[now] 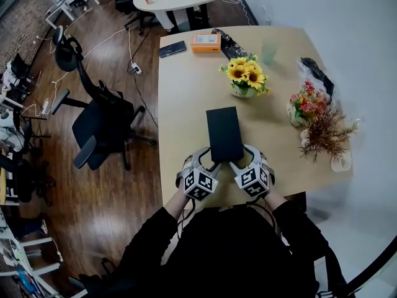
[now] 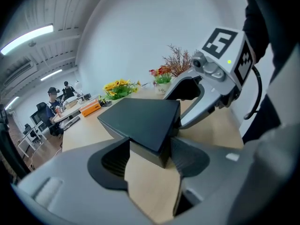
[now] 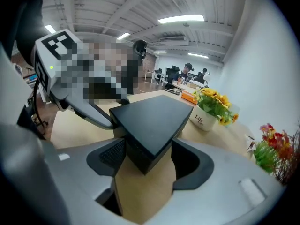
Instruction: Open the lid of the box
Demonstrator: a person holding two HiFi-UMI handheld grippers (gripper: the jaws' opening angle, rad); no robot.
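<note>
A flat black box (image 1: 224, 133) lies closed, lid on, on the light wooden table (image 1: 186, 104), its short end toward me. My left gripper (image 1: 209, 161) straddles the near left corner. In the left gripper view that corner of the box (image 2: 140, 118) sits wedged between both pads of the left gripper (image 2: 150, 156). My right gripper (image 1: 243, 158) straddles the near right corner. In the right gripper view the box (image 3: 152, 118) fills the gap of the right gripper (image 3: 145, 156), its two sides against the pads. The box rests flat on the table.
A pot of sunflowers (image 1: 247, 78) stands just beyond the box. At the right edge are a pot of red flowers (image 1: 307, 107) and dried twigs (image 1: 325, 135). An orange box (image 1: 205, 41), a dark notebook (image 1: 172, 49) and a green cup (image 1: 268, 53) sit at the far end. An office chair (image 1: 102, 126) stands left of the table.
</note>
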